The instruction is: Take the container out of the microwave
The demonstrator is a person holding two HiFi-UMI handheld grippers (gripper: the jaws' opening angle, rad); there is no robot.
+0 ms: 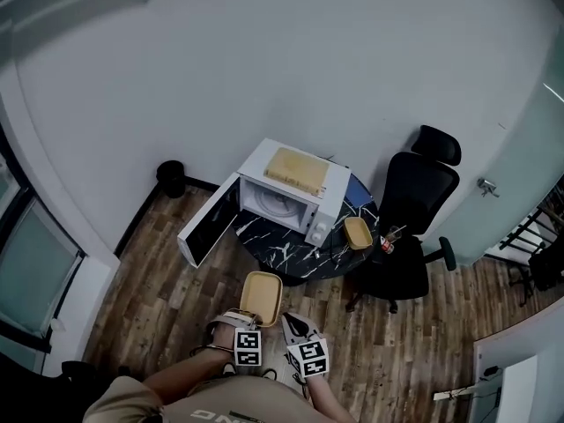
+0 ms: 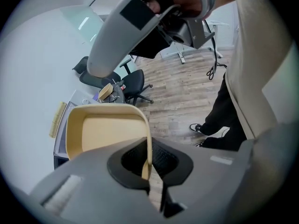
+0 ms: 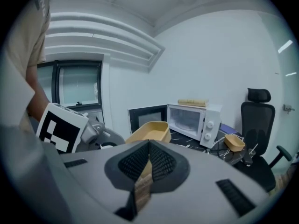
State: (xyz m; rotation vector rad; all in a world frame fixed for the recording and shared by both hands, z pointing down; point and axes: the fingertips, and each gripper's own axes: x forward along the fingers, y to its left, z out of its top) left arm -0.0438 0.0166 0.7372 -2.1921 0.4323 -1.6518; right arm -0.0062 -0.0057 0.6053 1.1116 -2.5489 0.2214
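The white microwave (image 1: 286,196) stands on a round dark table (image 1: 282,252) with its door (image 1: 210,221) swung open to the left and its cavity bare. A pale yellow container (image 1: 261,296) hangs in the air in front of the table, away from the microwave. My left gripper (image 1: 253,322) is shut on its near rim; in the left gripper view the container (image 2: 105,129) tilts, its wall pinched between the jaws. My right gripper (image 1: 300,331) is beside it, shut and holding nothing. The right gripper view shows the container (image 3: 149,132) and the microwave (image 3: 194,120).
A second yellow container (image 1: 358,233) sits on the table right of the microwave, near a small bottle (image 1: 386,243). A yellow board (image 1: 297,171) lies on the microwave top. A black office chair (image 1: 412,210) stands to the right, a black bin (image 1: 171,176) by the wall.
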